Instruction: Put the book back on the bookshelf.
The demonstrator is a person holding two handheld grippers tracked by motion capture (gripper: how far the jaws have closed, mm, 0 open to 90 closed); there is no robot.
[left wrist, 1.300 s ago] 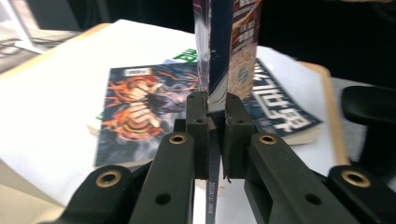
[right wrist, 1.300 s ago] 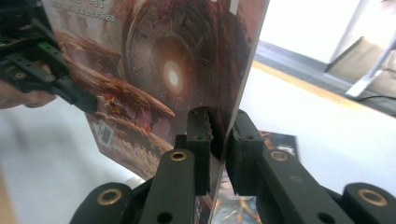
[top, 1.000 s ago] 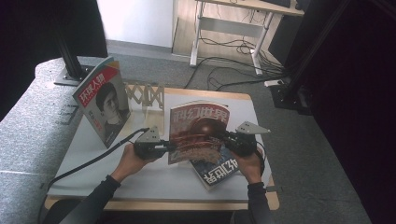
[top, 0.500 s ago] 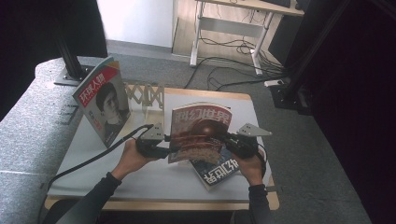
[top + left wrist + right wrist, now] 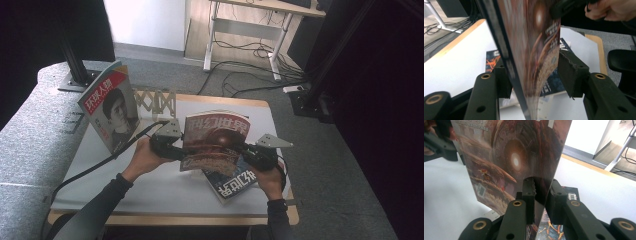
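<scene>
Holding the magazine [image 5: 215, 140] upright between your two tools

Your right tool [image 5: 541, 195] clamps its edge; your left tool [image 5: 535, 75], jaws just opening, straddles the opposite edge without pressing.

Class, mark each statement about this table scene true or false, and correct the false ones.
1. The right tool grips the edge of the upright red-brown magazine. True.
2. The left tool is clamped tight on that magazine. False: its jaws have just been opening, and a gap shows between one pad and the cover.
3. A second magazine lies flat on the table below the raised one. True.
4. The magazine with a face on its cover lies flat on the table. False: it stands upright at the table's left side, by a wooden rack.
5. The raised magazine is held open at the middle. False: it is closed, cover outward.
</scene>
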